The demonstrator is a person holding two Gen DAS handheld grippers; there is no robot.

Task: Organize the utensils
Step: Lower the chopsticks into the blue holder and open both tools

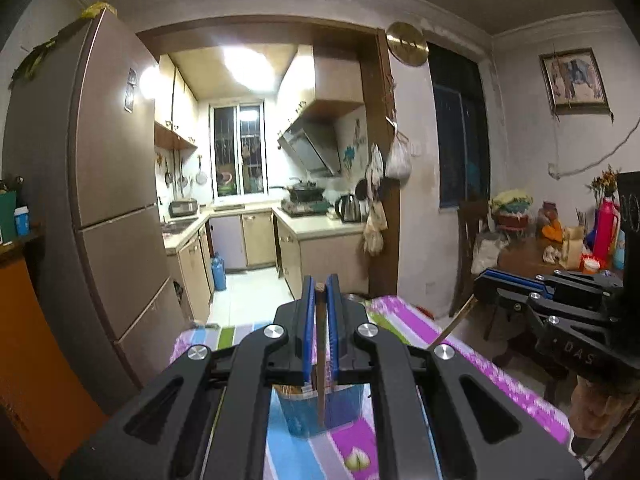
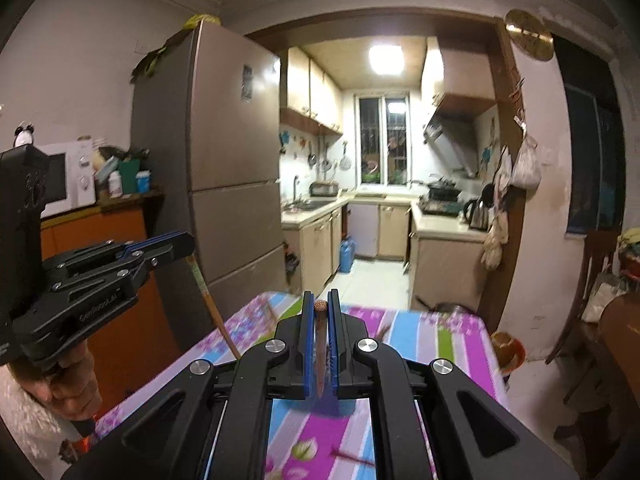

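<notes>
My left gripper is shut on a brown wooden chopstick that hangs down between its blue pads over a blue cup on the striped tablecloth. The left gripper also shows in the right wrist view, with its chopstick slanting down toward the table. My right gripper is shut on a second brown chopstick with a patterned top end, held upright above the tablecloth. The right gripper shows at the right of the left wrist view.
A tall brown fridge stands left of the table. An orange cabinet with a microwave is at the far left. A wooden chair and a cluttered side table stand at the right. The kitchen doorway lies beyond the table.
</notes>
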